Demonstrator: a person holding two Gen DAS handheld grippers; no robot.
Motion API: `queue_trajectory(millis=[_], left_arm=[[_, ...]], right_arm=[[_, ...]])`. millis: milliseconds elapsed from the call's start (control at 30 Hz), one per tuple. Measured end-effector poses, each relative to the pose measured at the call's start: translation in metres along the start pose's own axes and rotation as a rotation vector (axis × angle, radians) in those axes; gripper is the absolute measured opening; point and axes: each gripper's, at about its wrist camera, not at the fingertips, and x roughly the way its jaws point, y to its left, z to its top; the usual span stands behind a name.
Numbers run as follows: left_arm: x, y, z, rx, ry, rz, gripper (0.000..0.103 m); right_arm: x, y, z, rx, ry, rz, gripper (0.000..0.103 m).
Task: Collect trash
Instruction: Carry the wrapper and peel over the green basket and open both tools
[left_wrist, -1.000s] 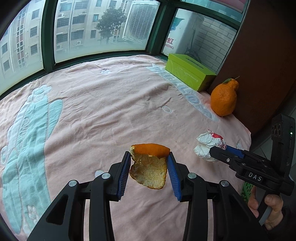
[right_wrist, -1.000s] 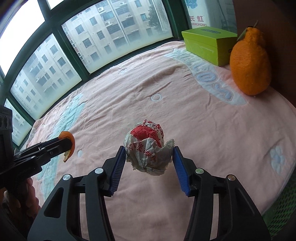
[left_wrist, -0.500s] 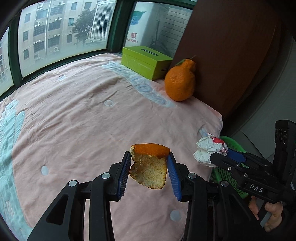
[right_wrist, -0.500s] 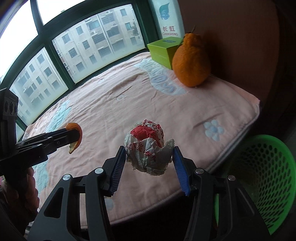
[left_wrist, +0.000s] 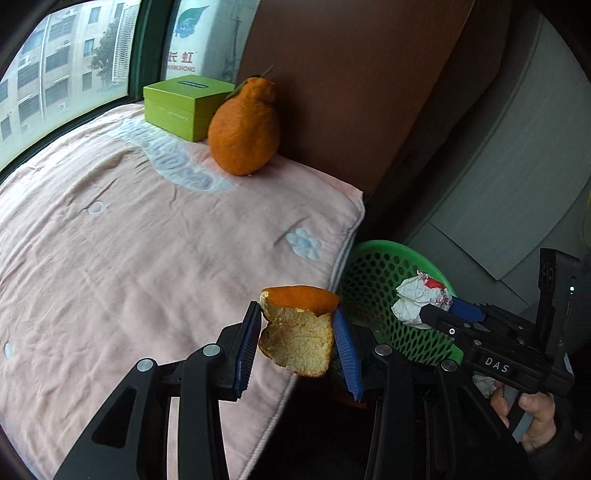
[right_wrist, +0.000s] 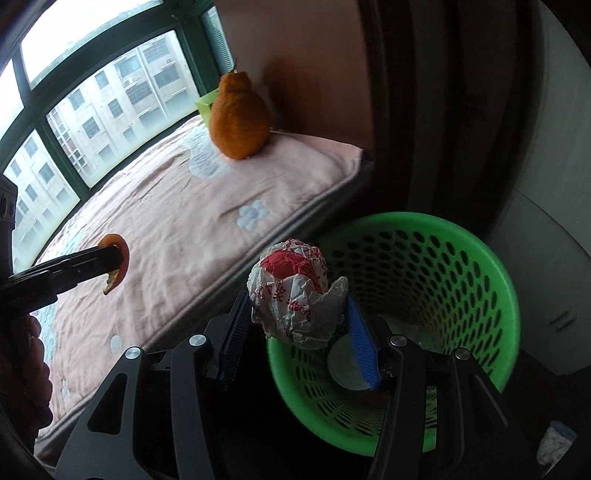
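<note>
While a pink blanket (left_wrist: 129, 258) covers the bed, a green mesh basket (right_wrist: 461, 236) stands beside its edge. Right gripper (right_wrist: 295, 317) jaws clamp a crumpled wrapper (right_wrist: 295, 291) above the basket rim; left gripper (left_wrist: 297, 332) jaws clamp an orange peel (left_wrist: 299, 332) over the blanket's edge.

The left gripper (left_wrist: 297, 332) is matte black plastic, its two arms pierced by triangular cut-outs and pinned with round silver screws, each finger faced with a ribbed blue pad. The right gripper (right_wrist: 295, 325) has the same build; from the left wrist view its side carries white "DAS" lettering, and a small green light glows on its upright black block
</note>
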Motion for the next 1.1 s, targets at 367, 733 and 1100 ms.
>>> queue_trajectory(millis=[367,733,1100], left_arm=[[0.039,-0.055,0.002,0.087,0.063,-0.050,0.039],[0.068,-0.093,-0.004,0.146,0.107,-0.084,0.039],[0.098,-0.128,-0.008,0.199,0.166,-0.101,0.039]], right_arm=[[-0.009,-0.068,-0.013,0.049,0.018,-0.146,0.055],[-0.024,-0.097,-0.013,0.101,-0.026,-0.184,0.071],[-0.064,-0.103,-0.018,0.130,-0.119,-0.159,0.071]])
